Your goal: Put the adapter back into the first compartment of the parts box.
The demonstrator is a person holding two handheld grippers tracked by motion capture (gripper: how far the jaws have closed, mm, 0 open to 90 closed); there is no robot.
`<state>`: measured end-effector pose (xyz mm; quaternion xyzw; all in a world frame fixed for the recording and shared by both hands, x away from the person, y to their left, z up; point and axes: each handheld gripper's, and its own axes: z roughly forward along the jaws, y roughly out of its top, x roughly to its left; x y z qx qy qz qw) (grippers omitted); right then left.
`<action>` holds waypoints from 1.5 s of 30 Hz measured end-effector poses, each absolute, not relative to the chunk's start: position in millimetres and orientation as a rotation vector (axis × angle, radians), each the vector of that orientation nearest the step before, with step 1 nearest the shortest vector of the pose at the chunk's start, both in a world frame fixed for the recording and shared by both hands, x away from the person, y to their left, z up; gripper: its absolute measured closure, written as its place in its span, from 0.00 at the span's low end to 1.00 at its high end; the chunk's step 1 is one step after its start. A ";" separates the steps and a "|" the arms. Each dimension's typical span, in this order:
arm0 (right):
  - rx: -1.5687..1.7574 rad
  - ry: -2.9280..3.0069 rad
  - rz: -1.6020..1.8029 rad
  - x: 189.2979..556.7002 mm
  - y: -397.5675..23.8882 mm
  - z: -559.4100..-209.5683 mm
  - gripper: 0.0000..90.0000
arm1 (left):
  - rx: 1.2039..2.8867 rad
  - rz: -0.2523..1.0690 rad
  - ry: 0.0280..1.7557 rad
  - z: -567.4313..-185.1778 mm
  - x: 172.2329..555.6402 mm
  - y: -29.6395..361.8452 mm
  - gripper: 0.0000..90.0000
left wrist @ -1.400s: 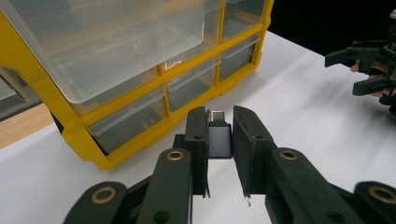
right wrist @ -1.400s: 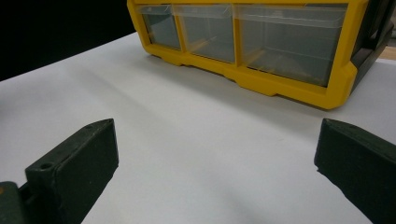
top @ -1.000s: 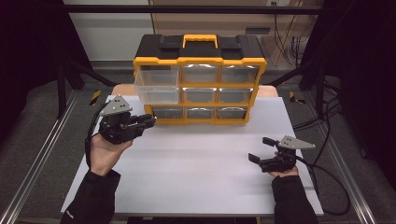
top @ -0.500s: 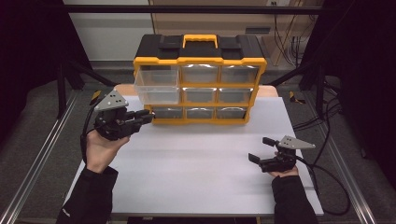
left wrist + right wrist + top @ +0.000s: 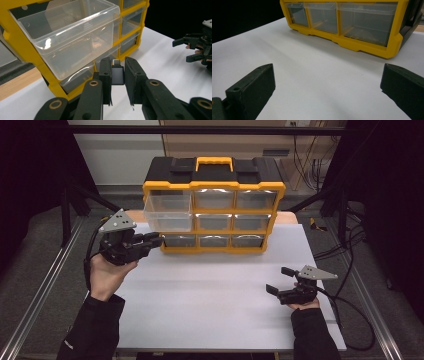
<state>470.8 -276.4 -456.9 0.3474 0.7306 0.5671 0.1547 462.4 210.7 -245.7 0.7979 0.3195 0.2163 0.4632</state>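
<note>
Jaws of the left gripper [image 5: 117, 75] are clamped on a small dark adapter [image 5: 117, 74], a short block with a metal plug tip at its far end. Its long axis runs along the jaws, plug end pointing away from the hand toward the yellow organizer [image 5: 214, 209]. In the high view the left gripper [image 5: 150, 241] sits at the organizer's lower left corner, just below the one pulled-out clear drawer [image 5: 168, 213]; the adapter is held above the table, near that drawer's underside but apart from it.

Right gripper [image 5: 279, 281]: jaws wide apart, nothing between them, low over the table's right side and well apart from the organizer. In the right gripper view both pads [image 5: 252, 90] frame bare white surface, the organizer's bottom row beyond.

Surface: white tabletop [image 5: 215, 295], a strip of wood showing behind it beside the organizer. Metal frame rails run along both sides, grey floor beneath. Cables lie at the right; the surroundings are dark.

Count: one organizer, black top, one yellow handle [image 5: 214, 162]; nine clear drawers in three rows of three, eight shut, one out (top left). One adapter. Two grippers, two hands.
</note>
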 end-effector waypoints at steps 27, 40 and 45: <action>0.996 2.093 1.625 470.8 -276.4 -456.9 0.00 | 1.958 0.559 0.762 -219.5 464.8 204.4 0.84; 0.995 2.091 1.627 470.8 -276.4 -456.8 0.00 | 1.952 0.566 0.766 -209.9 470.4 203.9 0.84; 0.996 2.092 1.627 470.8 -276.5 -456.8 0.00 | 1.953 0.566 0.772 -206.9 474.2 202.6 0.84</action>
